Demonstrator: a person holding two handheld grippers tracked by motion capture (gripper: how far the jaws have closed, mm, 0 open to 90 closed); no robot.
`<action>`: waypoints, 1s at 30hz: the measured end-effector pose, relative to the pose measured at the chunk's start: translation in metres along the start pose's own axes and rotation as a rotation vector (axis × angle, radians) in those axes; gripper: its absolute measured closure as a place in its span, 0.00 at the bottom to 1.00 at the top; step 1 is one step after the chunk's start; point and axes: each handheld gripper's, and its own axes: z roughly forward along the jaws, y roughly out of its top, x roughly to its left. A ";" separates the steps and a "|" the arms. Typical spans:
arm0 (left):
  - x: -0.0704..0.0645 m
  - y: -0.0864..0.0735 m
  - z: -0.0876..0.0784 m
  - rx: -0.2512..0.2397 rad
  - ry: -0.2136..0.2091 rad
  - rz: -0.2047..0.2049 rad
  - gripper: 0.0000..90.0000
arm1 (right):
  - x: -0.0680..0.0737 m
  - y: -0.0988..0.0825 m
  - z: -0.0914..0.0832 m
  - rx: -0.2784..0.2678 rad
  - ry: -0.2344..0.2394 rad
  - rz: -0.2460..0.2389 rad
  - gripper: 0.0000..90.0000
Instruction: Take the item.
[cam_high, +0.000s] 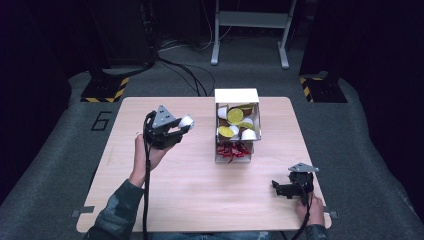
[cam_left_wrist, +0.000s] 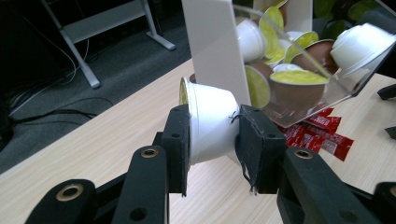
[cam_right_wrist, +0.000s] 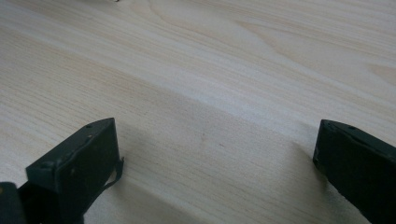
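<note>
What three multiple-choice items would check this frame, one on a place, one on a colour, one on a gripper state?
1. Where do the red sachets lie?
A. In the bottom level of the white dispenser, under the capsules
B. Beside the right gripper
C. On the floor

2. What colour is the body of the capsule between the left gripper jaws?
A. Red
B. White
C. Blue

3. How does the right gripper stand?
A. Shut on a sachet
B. Shut on a capsule
C. Open above bare table

Key:
1 A: the high view shows the red pile below the capsule bin.
2 B: the left gripper view shows a white cup with a yellow-green lid.
3 C: the right gripper view shows the jaws wide apart with wood grain alone between them.
</note>
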 end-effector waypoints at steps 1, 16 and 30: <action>0.001 -0.002 0.001 -0.001 0.005 -0.001 0.72 | 0.000 0.000 0.000 0.000 0.000 0.000 0.00; 0.024 -0.038 0.024 0.063 0.015 -0.091 0.72 | 0.000 0.000 0.000 0.000 0.000 0.001 0.00; 0.035 -0.062 0.047 0.100 0.019 -0.146 0.72 | 0.000 0.000 0.000 0.000 0.000 0.001 0.00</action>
